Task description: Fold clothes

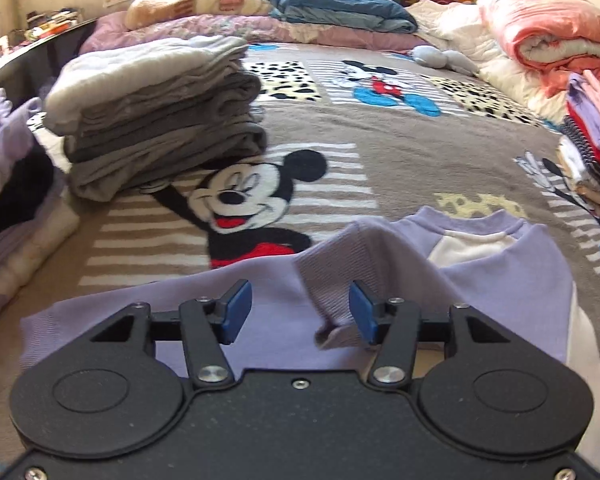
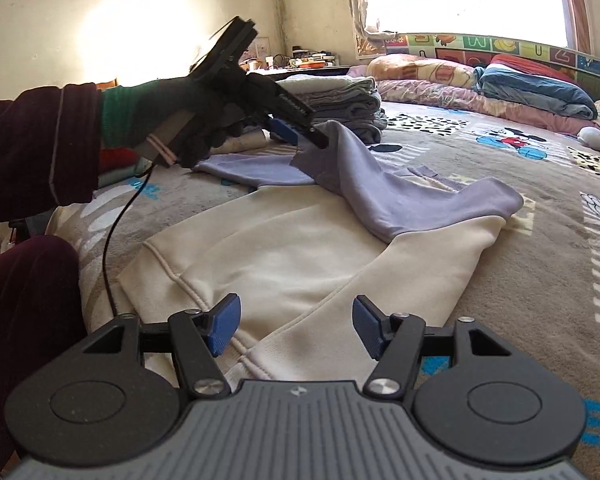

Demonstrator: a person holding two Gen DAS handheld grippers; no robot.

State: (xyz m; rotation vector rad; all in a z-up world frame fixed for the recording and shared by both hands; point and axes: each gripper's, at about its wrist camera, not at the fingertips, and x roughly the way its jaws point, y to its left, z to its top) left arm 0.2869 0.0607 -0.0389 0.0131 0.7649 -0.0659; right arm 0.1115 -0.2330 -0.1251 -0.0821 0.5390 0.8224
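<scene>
A lilac and cream sweatshirt (image 2: pixel 300 252) lies flat on the bed, its neck (image 1: pixel 472 240) at the far end. In the left wrist view my left gripper (image 1: pixel 299 312) is open, and the ribbed cuff of a lilac sleeve (image 1: pixel 332 284) rests against the inner side of its right finger. From the right wrist view a gloved hand holds that gripper (image 2: pixel 304 136), with the sleeve (image 2: pixel 360 168) raised up to its tip. My right gripper (image 2: pixel 295 330) hangs open over the cream hem, holding nothing.
A stack of folded grey clothes (image 1: pixel 156 116) sits far left on the cartoon-mouse blanket (image 1: pixel 380 160). Another pile of folded clothes (image 1: pixel 592 140) stands at the right edge. Pillows and a blue quilt (image 1: pixel 340 8) line the head of the bed. A dark red sleeve (image 2: pixel 28 148) fills the left.
</scene>
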